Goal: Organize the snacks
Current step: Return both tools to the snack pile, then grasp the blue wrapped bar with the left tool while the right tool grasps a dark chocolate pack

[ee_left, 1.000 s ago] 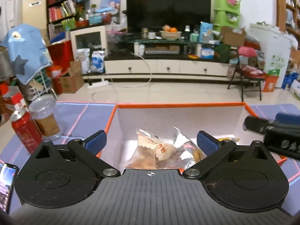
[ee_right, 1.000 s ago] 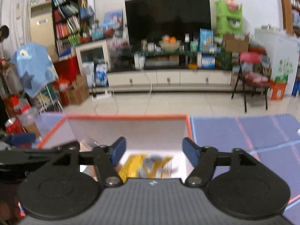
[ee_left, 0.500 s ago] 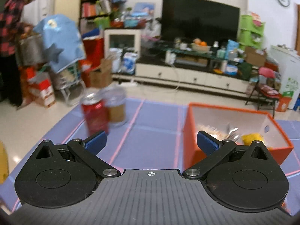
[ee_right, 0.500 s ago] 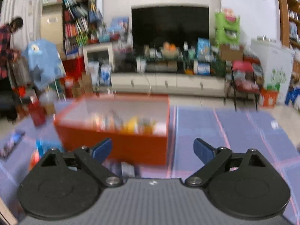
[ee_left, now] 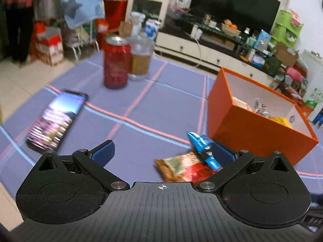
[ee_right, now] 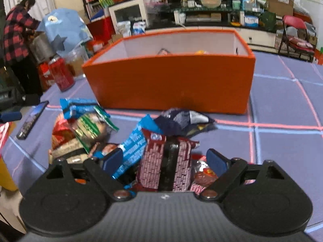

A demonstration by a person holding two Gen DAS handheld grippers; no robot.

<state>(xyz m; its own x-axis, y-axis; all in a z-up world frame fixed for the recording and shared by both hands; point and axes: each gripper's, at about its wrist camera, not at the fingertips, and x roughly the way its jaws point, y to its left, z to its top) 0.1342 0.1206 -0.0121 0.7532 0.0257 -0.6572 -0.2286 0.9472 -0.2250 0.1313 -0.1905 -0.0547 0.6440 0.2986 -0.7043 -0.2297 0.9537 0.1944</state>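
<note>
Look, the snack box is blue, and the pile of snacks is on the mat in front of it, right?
Not quite. The snack box is orange, not blue; the right wrist view shows it plainly. The rest holds: the pile of snacks lies on the mat in front of it.

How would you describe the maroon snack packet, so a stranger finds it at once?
Start at the orange box; a snack pile lies before it. The maroon snack packet is nearest, between the right gripper's closing jaws, alone bearing a black centre stripe.
</note>
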